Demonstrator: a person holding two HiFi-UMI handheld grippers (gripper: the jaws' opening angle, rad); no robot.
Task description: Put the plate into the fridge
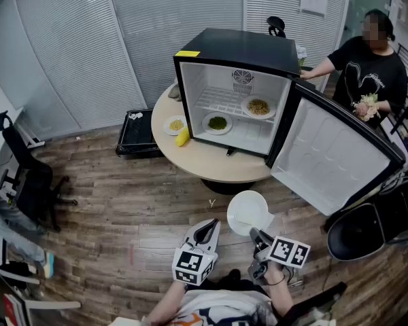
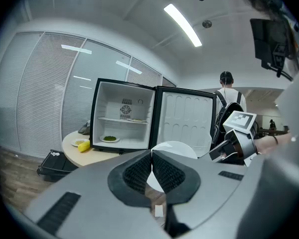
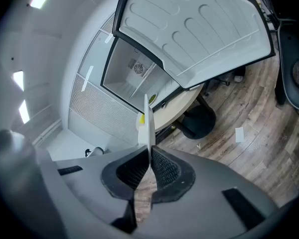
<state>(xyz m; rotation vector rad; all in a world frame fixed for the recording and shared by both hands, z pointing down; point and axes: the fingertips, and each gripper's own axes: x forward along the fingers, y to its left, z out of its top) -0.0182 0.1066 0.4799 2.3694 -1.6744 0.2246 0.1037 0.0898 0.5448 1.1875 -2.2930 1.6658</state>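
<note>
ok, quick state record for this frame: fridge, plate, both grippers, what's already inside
fridge: mini fridge on round table, door swung wide open
plate: white plate held in the air above the floor, short of the table
right gripper: jaws shut on the white plate's rim
left gripper: jaws together, nothing held
inside fridge: plate of yellowish food on the shelf; plate of green food on the bottom
on table outside: plate of yellow food, yellow item beside it
bystander: person standing beside the fridge
</note>
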